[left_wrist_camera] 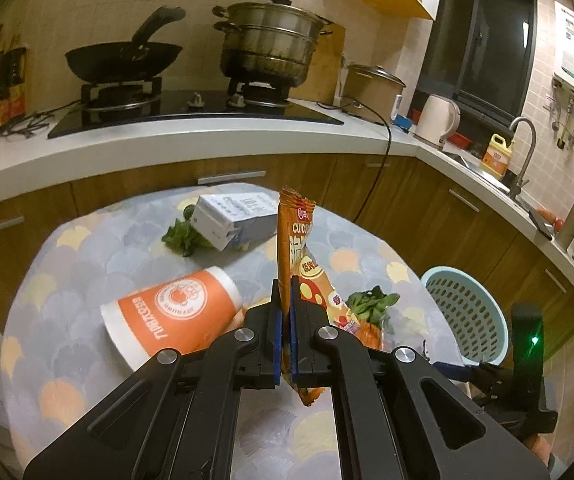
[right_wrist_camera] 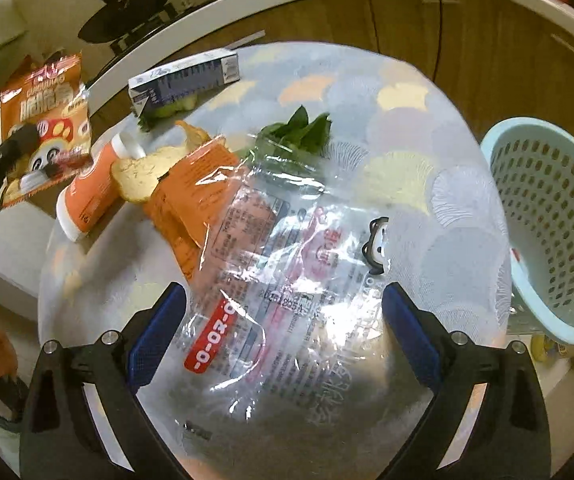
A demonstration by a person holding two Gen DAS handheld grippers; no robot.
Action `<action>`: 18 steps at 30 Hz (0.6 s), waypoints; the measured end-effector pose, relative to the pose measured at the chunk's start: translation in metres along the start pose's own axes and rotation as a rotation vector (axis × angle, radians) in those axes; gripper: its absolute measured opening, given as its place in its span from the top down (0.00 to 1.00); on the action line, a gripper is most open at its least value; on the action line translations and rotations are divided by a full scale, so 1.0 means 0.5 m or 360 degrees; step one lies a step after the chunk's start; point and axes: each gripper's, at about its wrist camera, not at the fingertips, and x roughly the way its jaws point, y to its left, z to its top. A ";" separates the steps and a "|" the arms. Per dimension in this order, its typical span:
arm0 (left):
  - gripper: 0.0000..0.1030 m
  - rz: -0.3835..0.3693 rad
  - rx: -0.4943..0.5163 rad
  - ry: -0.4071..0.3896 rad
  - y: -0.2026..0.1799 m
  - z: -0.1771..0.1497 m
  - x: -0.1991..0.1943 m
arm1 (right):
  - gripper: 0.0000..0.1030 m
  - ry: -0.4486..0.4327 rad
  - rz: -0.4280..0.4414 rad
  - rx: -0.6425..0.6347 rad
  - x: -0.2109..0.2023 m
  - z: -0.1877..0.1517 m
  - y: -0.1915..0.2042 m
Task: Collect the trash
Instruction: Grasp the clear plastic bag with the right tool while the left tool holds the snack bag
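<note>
My left gripper (left_wrist_camera: 285,300) is shut on an orange snack bag (left_wrist_camera: 297,248) and holds it upright above the round table (left_wrist_camera: 87,360). The bag also shows at the left of the right wrist view (right_wrist_camera: 45,120). My right gripper (right_wrist_camera: 283,320) is open, its fingers on either side of a clear plastic wrapper (right_wrist_camera: 287,264) lying on the table. An orange paper cup (left_wrist_camera: 175,312) lies on its side, also in the right wrist view (right_wrist_camera: 91,196). A white carton (left_wrist_camera: 233,218) lies at the table's far side, also in the right wrist view (right_wrist_camera: 185,80).
A light blue basket (left_wrist_camera: 463,316) stands right of the table, also in the right wrist view (right_wrist_camera: 555,224). Green leaves (right_wrist_camera: 299,132), a bread slice (right_wrist_camera: 139,178) and an orange packet (right_wrist_camera: 195,200) lie on the table. The kitchen counter (left_wrist_camera: 167,148) with stove and pots is behind.
</note>
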 end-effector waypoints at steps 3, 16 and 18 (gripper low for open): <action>0.99 -0.0003 -0.0033 0.0005 0.012 -0.003 0.000 | 0.08 0.0037 -0.0116 -0.0060 0.007 -0.004 0.028; 0.99 -0.0039 -0.0005 0.0023 -0.020 -0.012 0.003 | 0.66 0.0008 -0.0233 -0.0174 -0.028 -0.038 0.039; 0.99 -0.0041 0.0008 0.0026 -0.027 -0.012 0.005 | 0.72 -0.0016 -0.0211 -0.0172 -0.038 -0.047 0.028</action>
